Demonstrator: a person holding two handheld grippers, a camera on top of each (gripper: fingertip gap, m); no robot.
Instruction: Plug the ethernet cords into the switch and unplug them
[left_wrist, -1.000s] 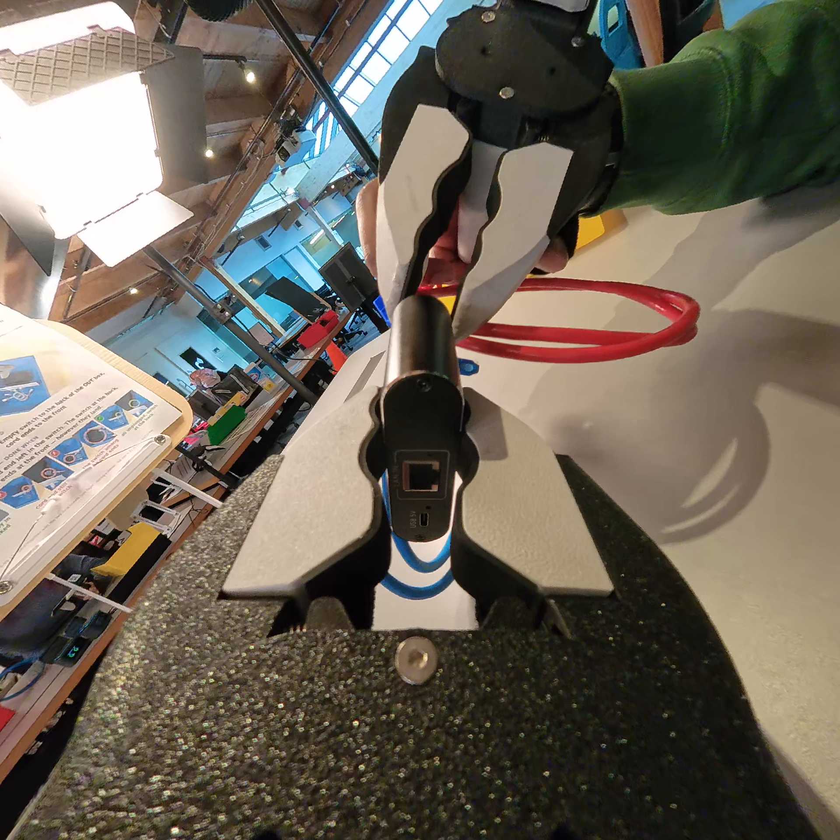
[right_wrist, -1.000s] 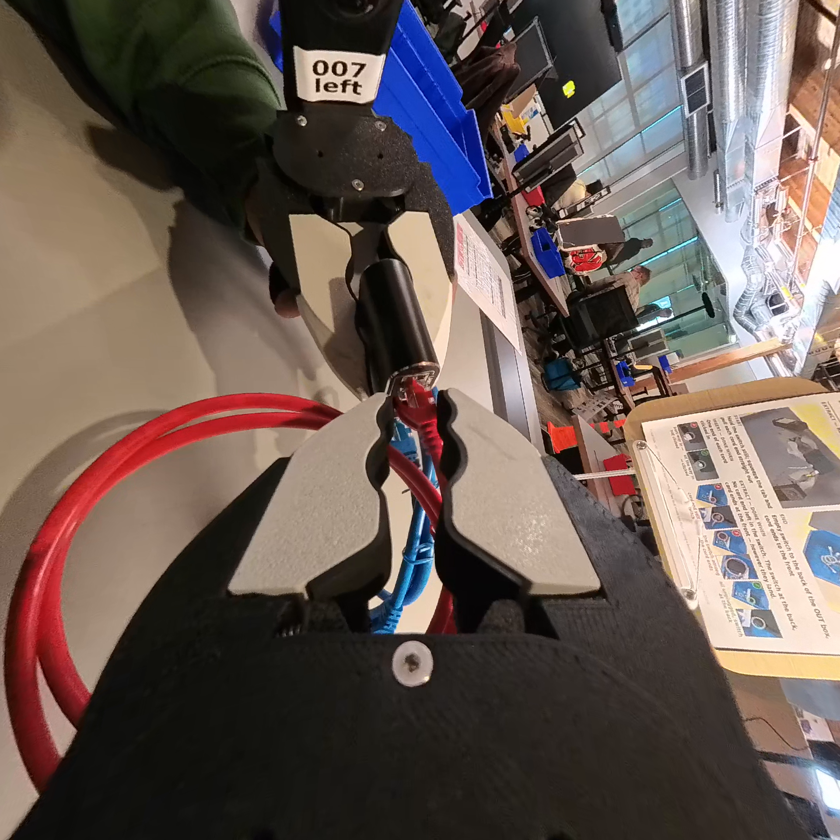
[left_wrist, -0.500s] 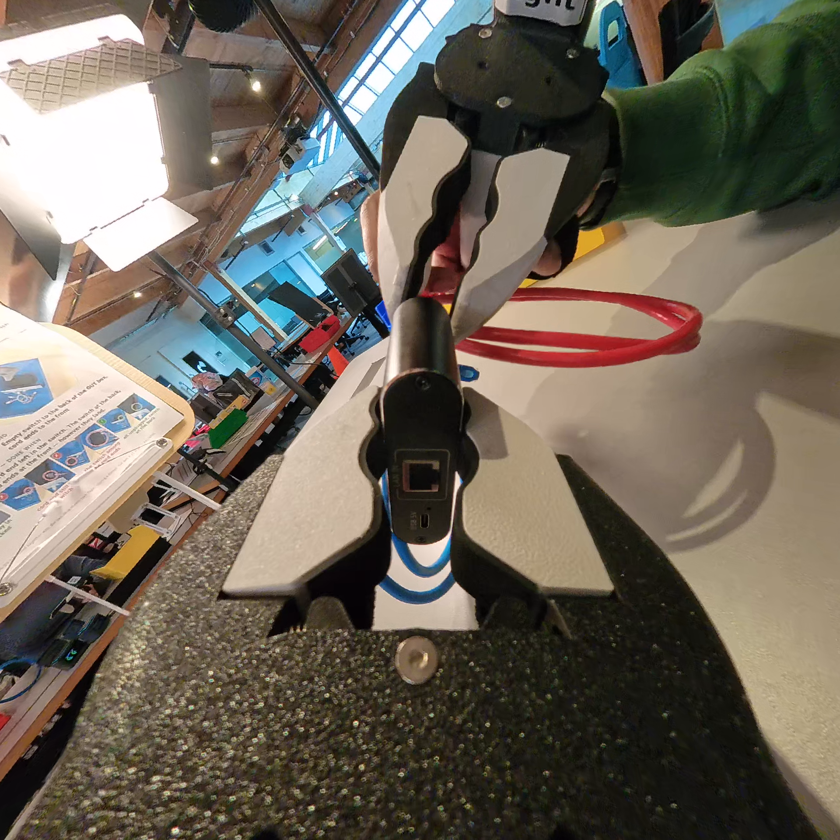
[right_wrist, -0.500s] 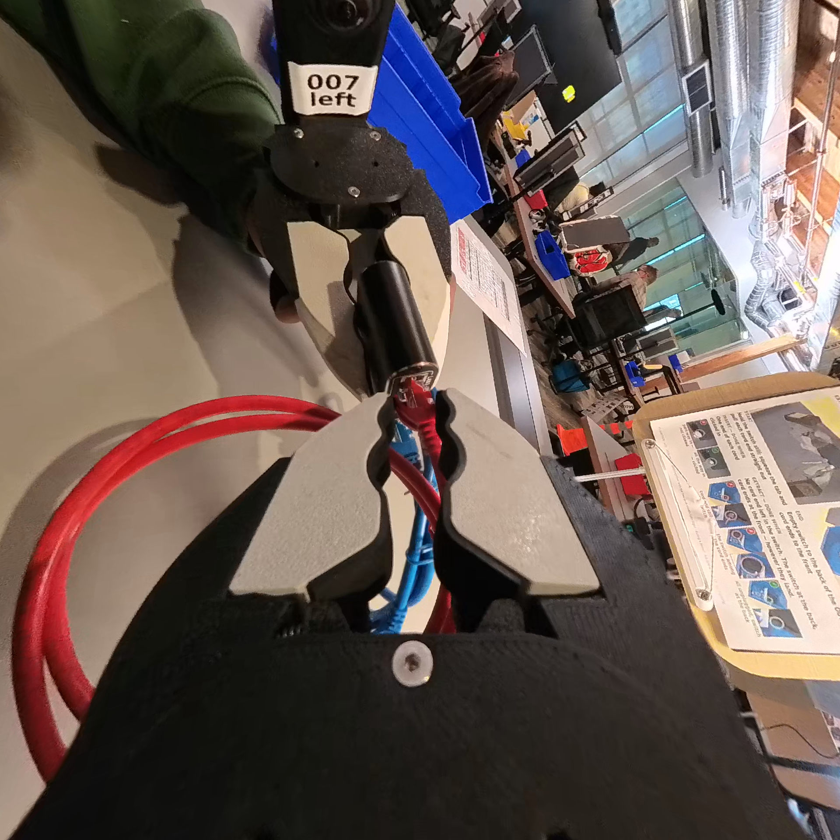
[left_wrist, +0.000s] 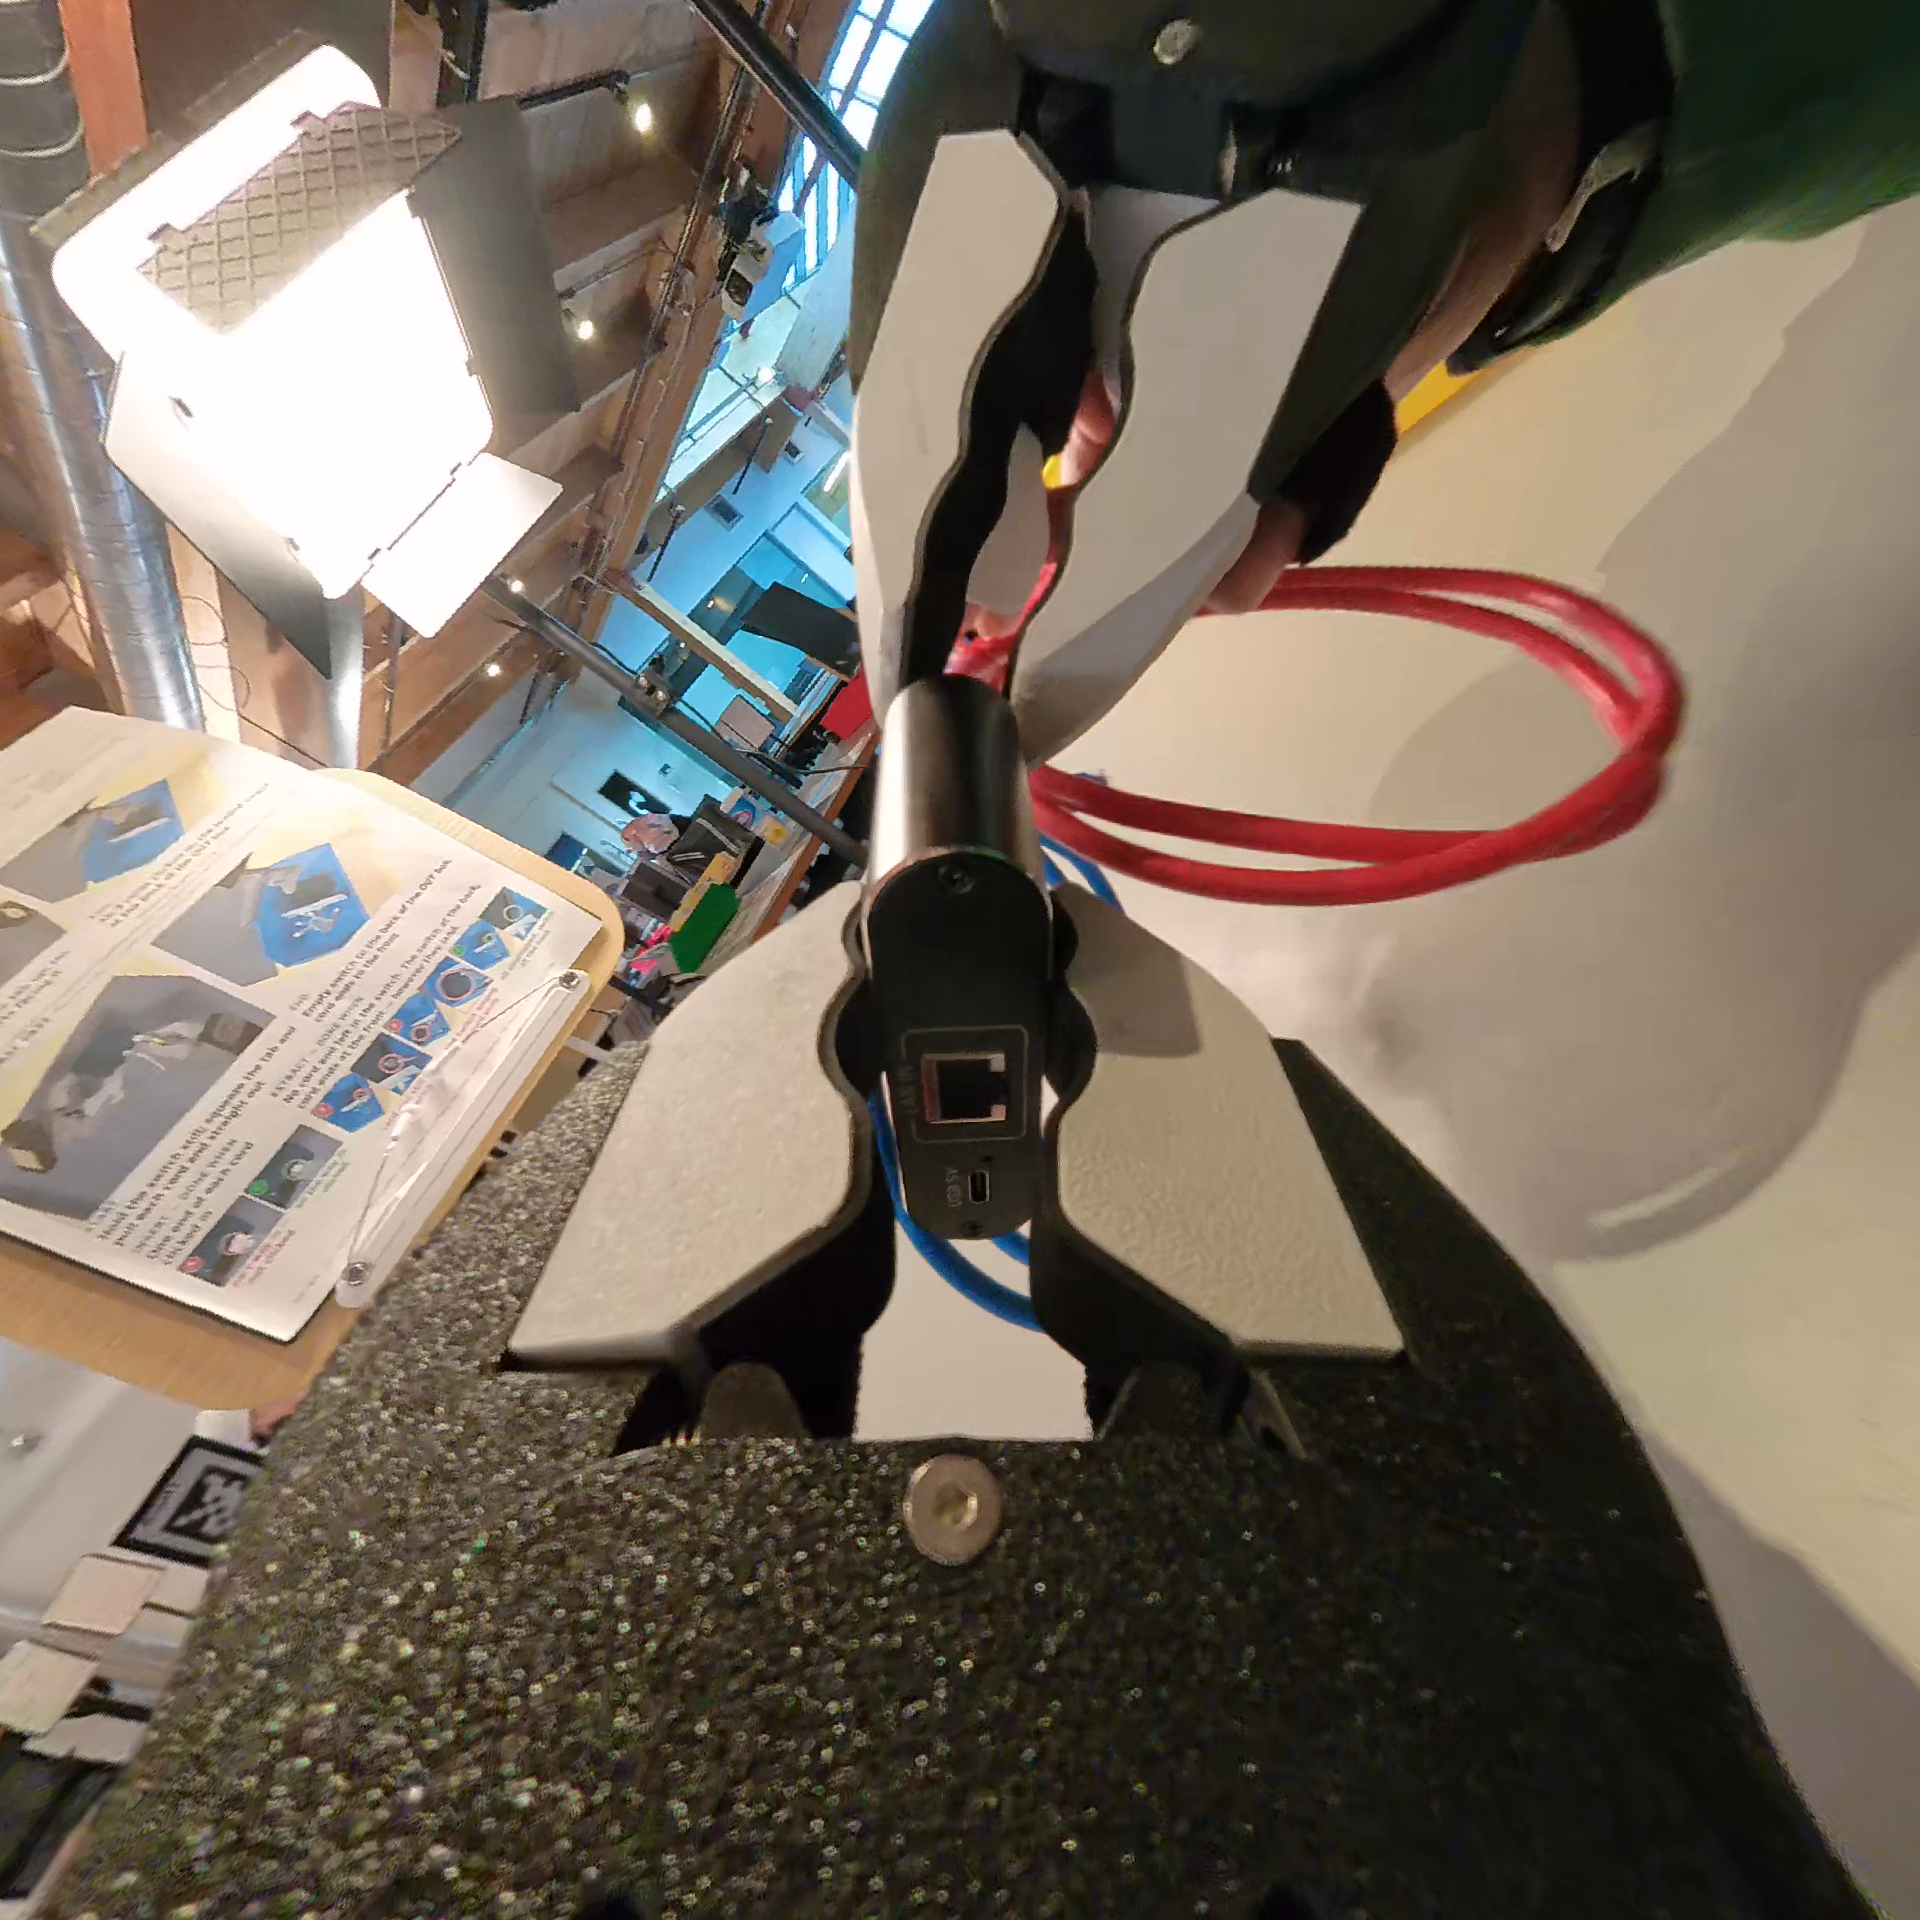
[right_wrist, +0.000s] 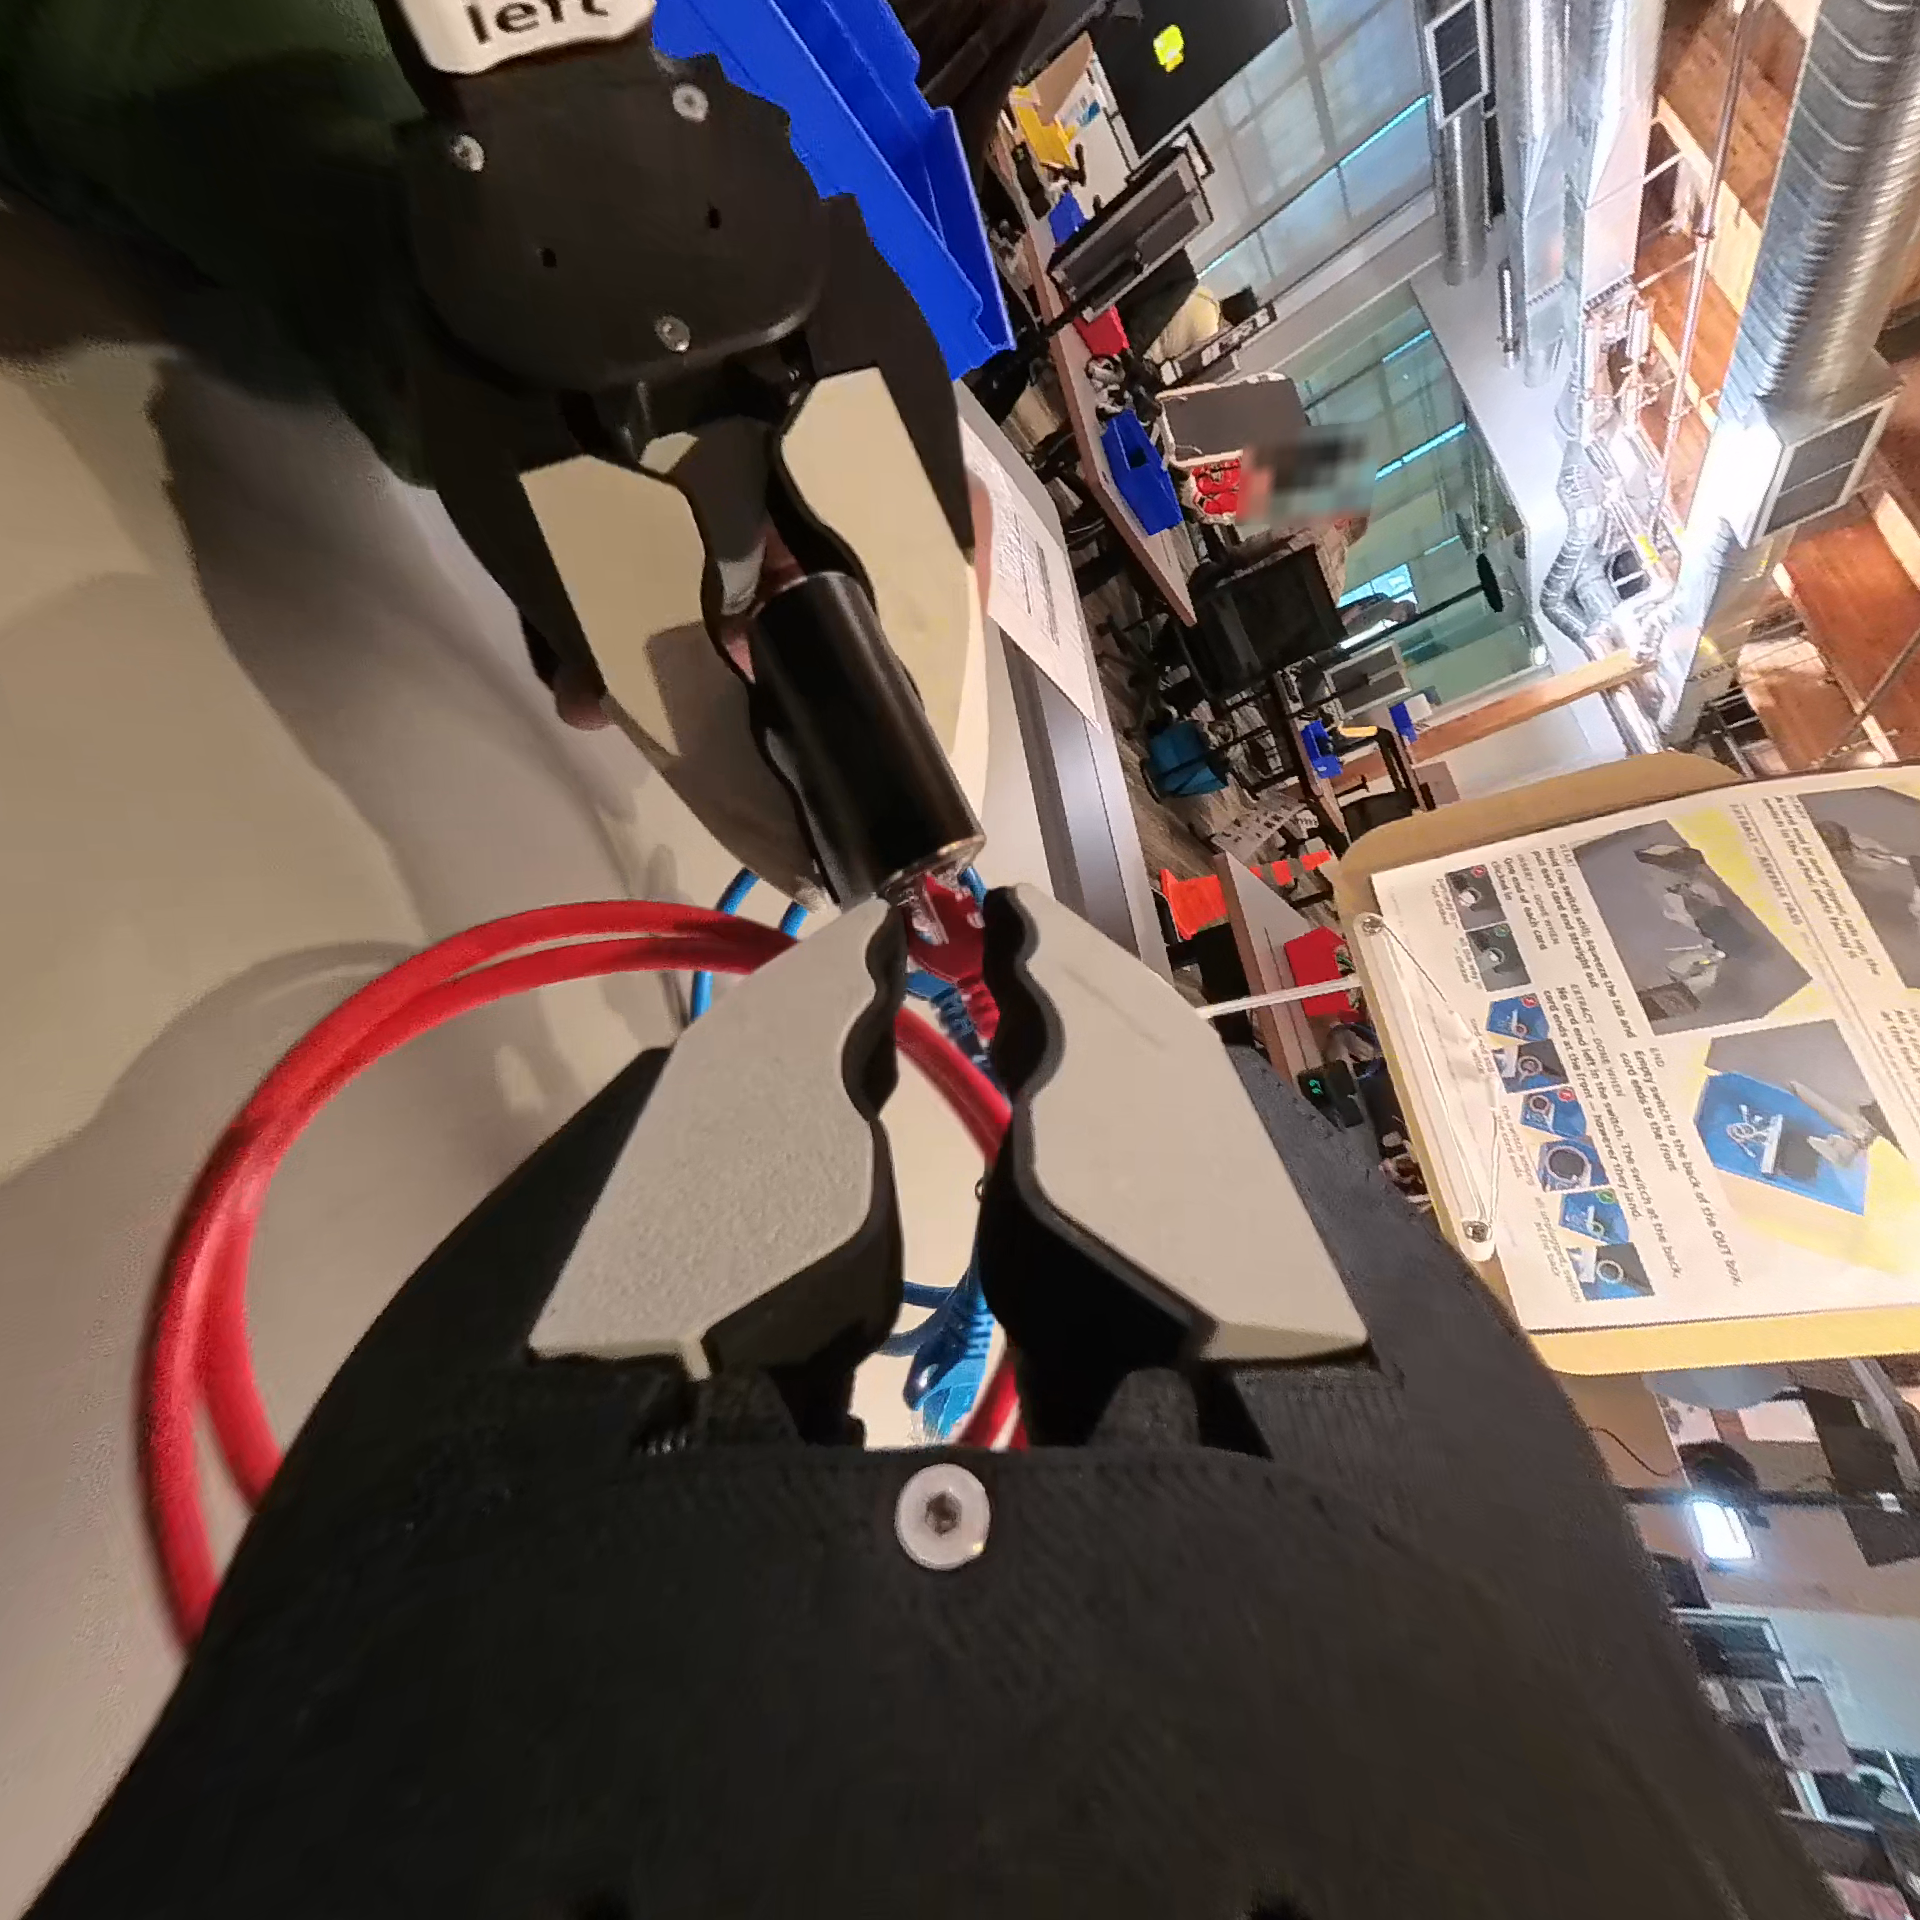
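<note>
So far the left hand-held gripper (left_wrist: 961, 1049) clamps the black switch (left_wrist: 961, 997) off the desk (left_wrist: 1558, 987). The right hand-held gripper (right_wrist: 940, 935) pinches the red cord's plug (right_wrist: 951, 940) at the switch's far end, seated or nearly so; I cannot tell which. The blue cord (right_wrist: 951, 1340) lies loose below the switch, and the switch's near port (left_wrist: 971, 1086) is empty, so most plugging and all unplugging seem left.

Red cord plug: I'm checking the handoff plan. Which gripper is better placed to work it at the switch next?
Right. The right gripper already pinches the red cord plug at the switch mouth; the left gripper is occupied clamping the switch body.
</note>
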